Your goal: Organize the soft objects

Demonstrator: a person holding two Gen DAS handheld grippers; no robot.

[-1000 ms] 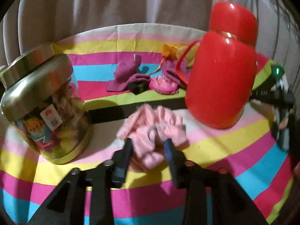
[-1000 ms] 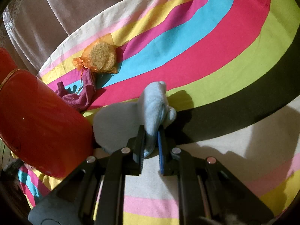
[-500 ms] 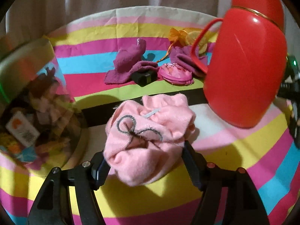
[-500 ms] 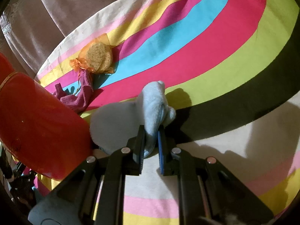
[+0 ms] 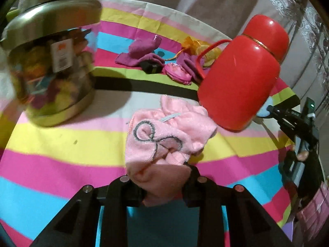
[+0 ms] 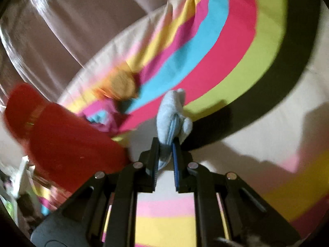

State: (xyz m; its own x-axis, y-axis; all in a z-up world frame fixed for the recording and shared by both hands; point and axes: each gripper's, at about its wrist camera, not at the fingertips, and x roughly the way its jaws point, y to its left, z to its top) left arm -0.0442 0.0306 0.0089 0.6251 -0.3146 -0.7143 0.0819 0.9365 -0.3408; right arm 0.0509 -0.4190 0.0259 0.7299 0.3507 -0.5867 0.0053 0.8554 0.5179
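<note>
Left tongs (image 5: 162,177): jaws have just been closing, now clenched on the pink sock (image 5: 164,140). Sock is bunched between the pads; its near end covers the left fingertip and most of the right one, so pad contact itself is hidden. Grey loop stitching faces up. The far part of the sock spreads ahead of the tongs over the striped tablecloth (image 5: 61,144) on the table; whether it rests on the cloth or hangs clear, can't tell.

Ahead-right of the left tongs: red flask (image 5: 240,78), tilted in the fisheye, its base just beyond the sock's far edge. It blocks the view of the right tongs (image 5: 267,111); only a sliver of pale blue and the black frame show past it, with part of a hand (image 5: 302,154) on the grip.

Ahead-left: metal-lidded jar (image 5: 49,61), blurred, contents a colourful mix, not readable. Its left side is cut by the frame edge.

Far ahead: purple socks (image 5: 141,55), a small black item (image 5: 151,68) I can't identify, a pink pouch (image 5: 177,74), and an orange mesh bag (image 5: 195,45) partly behind the flask handle.

Right tongs (image 6: 165,152): clenched on the light blue sock (image 6: 171,115), which sticks up and forward from between the pads. This view is motion-blurred. Left of the tongs, the red flask fills the lower left and hides the cloth behind it. Ahead-left, an orange smear and a purple patch, shapes unreadable. Beyond the table edge, beige curtain (image 6: 82,20).
</note>
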